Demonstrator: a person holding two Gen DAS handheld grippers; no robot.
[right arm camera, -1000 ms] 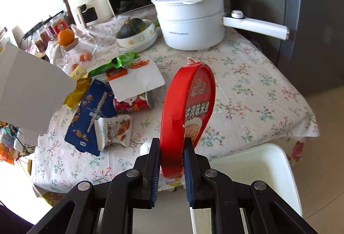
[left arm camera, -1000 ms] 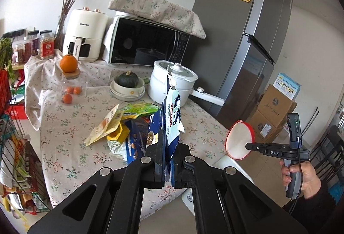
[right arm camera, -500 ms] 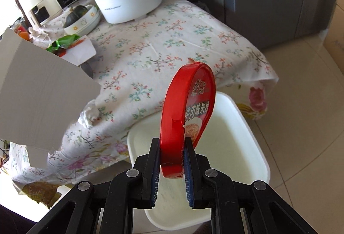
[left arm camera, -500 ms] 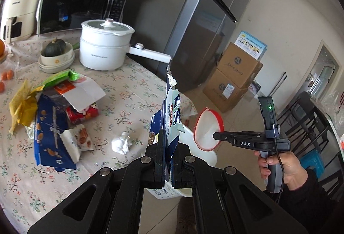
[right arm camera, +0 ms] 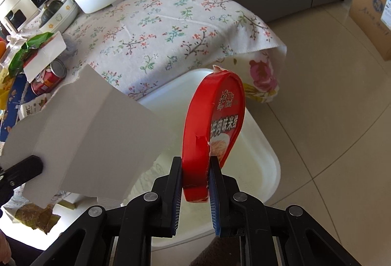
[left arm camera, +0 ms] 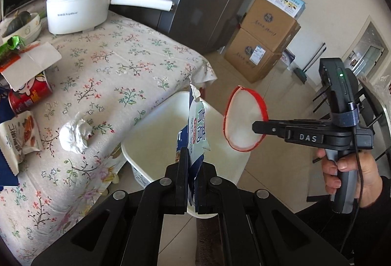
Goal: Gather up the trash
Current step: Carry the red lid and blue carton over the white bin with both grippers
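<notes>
Here, a torn blue-and-white paper carton [left arm camera: 196, 129] is clamped upright in the left gripper [left arm camera: 193, 189] and a round red plastic lid [right arm camera: 215, 129] is pinched on edge, long axis vertical, in the right gripper [right arm camera: 195, 189], both above the white plastic bin [right arm camera: 266, 156].

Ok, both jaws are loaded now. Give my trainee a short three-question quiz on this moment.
1. True or false: the left gripper holds a torn carton.
2. What does the right gripper hold? A) can B) red lid C) tissue
3. Fill in: both pieces hang above the white ____ on the floor.

Key: 1 true; 2 B; 3 bin.
</notes>
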